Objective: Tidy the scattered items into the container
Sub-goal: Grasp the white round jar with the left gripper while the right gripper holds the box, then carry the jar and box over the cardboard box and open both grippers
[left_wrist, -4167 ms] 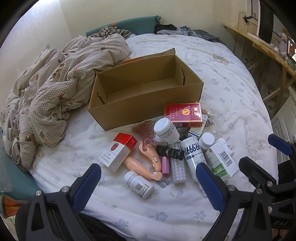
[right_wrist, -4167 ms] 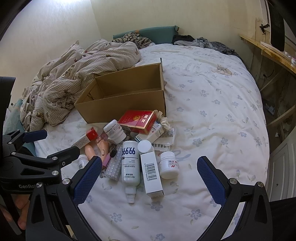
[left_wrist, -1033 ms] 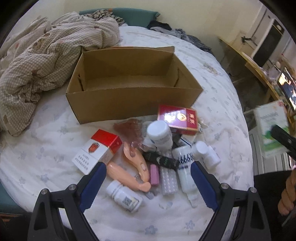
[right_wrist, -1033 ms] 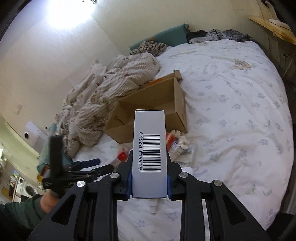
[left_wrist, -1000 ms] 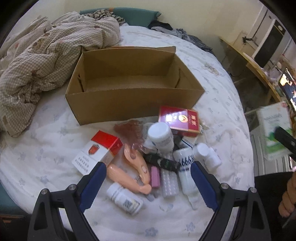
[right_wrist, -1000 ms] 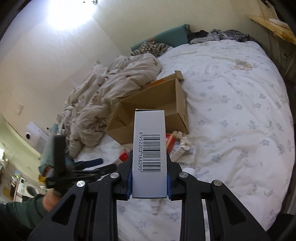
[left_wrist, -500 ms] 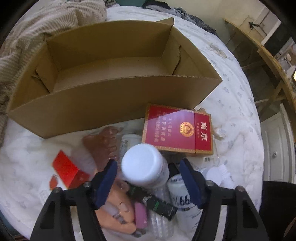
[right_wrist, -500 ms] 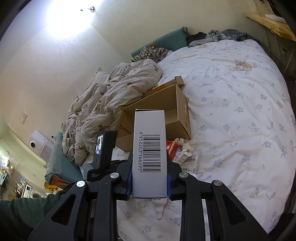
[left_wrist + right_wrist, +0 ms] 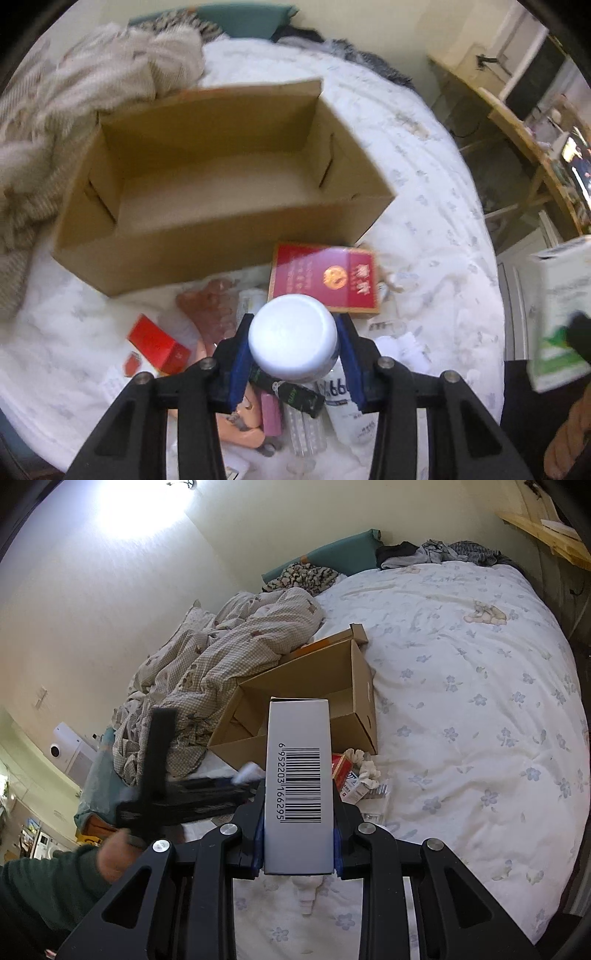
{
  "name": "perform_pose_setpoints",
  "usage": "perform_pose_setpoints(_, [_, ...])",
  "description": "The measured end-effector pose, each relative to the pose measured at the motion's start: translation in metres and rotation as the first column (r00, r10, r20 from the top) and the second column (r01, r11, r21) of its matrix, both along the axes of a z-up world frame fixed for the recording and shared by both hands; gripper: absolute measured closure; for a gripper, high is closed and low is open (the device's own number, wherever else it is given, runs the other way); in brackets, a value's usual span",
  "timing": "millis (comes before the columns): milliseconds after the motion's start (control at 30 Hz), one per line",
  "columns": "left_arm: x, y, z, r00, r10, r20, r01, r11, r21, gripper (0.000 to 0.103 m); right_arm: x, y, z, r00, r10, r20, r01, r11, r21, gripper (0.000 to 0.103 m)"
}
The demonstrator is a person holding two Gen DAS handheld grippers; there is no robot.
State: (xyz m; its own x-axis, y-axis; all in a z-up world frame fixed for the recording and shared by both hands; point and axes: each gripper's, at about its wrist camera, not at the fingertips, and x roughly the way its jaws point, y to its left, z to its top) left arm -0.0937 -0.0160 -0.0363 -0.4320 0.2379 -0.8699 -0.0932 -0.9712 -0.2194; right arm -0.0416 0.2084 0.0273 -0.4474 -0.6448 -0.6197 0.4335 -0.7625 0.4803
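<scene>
Left tool [image 9: 293,354] grips a white-capped bottle [image 9: 293,338] above the pile on the bed [image 9: 436,206], before the open, empty carton [image 9: 221,192]. Right tool [image 9: 298,834] clamps a barcoded box [image 9: 298,786], held high, carton [image 9: 354,686] beyond it.

Both wrist views look down—sharing the cardboard box [image 9: 221,206] [image 9: 354,686].

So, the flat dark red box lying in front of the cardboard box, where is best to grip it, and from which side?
Probably across the two long edges of the dark red box, coming from above: it lies flat, face up, with its right end clear of the pile.
</scene>
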Motion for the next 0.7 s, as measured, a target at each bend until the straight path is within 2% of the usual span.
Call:
perform_pose_setpoints(200, [0.008, -0.011, 0.055, 0.992, 0.001, -0.124, 0.0, 1.0, 0.003, 0.06, -0.001, 0.003, -0.005, 1.0, -0.017, 0.002, 0.017, 0.999, 0.033, 0.074])
perform_pose_setpoints(433, [-0.001, -0.037, 0.095, 0.974, 0.023, -0.226, -0.027, 1.0, -0.011, 0.06, -0.008, 0.001, -0.006, 0.999, -0.03, 0.02, 0.028, 0.998, 0.06, 0.074])
perform_pose_setpoints(567, [-0.022, -0.059, 0.109, 0.965, 0.061, -0.256, -0.069, 0.997, -0.024, 0.06, -0.02, -0.017, 0.005, 1.0, -0.004, -0.004, 0.005, 0.996, 0.09, 0.074])
perform_pose_setpoints(700, [-0.046, -0.078, 0.105, 0.965, 0.104, -0.241, -0.113, 0.993, -0.022, 0.06, -0.044, -0.044, 0.012, 0.999, 0.028, -0.03, -0.024, 0.992, 0.124, 0.074])
